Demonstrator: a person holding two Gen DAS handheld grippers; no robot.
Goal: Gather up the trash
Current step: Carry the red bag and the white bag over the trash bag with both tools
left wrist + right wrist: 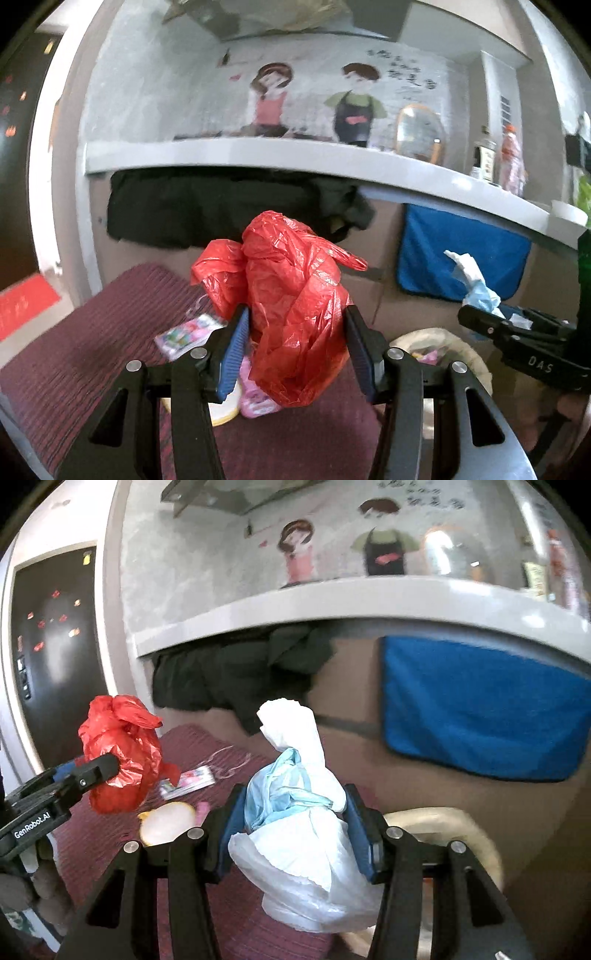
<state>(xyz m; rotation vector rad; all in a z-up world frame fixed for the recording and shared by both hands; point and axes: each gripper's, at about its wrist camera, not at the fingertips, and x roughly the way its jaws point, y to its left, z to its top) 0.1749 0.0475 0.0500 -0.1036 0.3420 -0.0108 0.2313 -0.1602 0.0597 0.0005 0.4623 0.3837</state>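
Left wrist view: left gripper (295, 347) jaws part-open, clamped on crumpled red bag (291, 295) held between the pads. Only here: "DAS" printed on right gripper (517, 325) body.

Right wrist view: right gripper (295, 827) jaws pressed on white-and-blue bag bundle (299, 812). Only here: "GenRobot.AI" on left gripper (74, 775). Snack packet (188, 781) lies on maroon mat (92, 842) beyond the jaws.

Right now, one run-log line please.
left gripper: shut on red bag | right gripper: shut on white bag | both lifted above maroon mat | wrappers left on mat
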